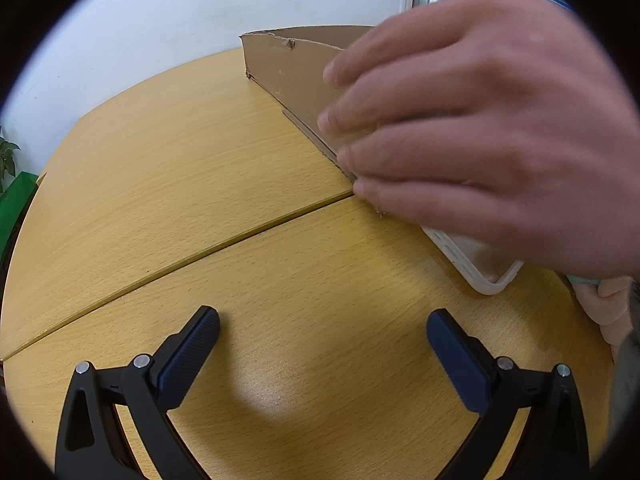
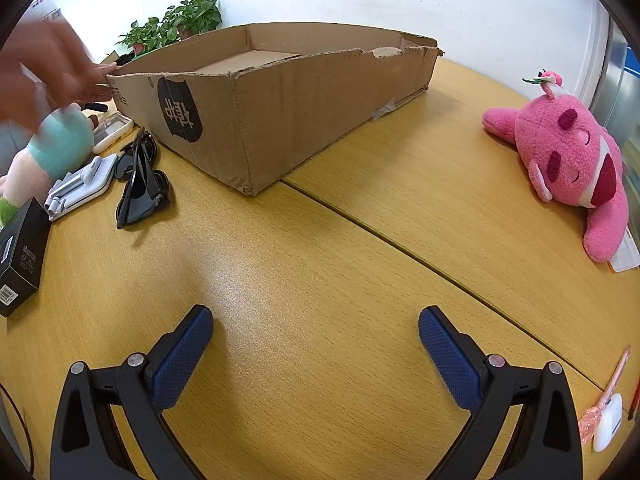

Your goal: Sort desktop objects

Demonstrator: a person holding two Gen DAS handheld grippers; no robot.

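Both tongs, left point(image 1: 323, 322) and right point(image 2: 316, 320), hover released over the yellow wooden bench point(image 2: 320, 264), so the right should straddle the pink plush bear point(image 2: 568, 160) lying beside the shallow brown cardboard box point(image 2: 288, 108).

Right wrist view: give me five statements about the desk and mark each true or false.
1. The pink plush toy lies inside the cardboard box. False: it lies on the wooden table, to the right of the box and apart from it.
2. The right gripper is open and holds nothing. True.
3. The black sunglasses lie on the table to the left of the box. True.
4. The box is closed with its flaps taped shut. False: its top is open.
5. The left gripper is clamped on a pen. False: it is open and empty over bare table.
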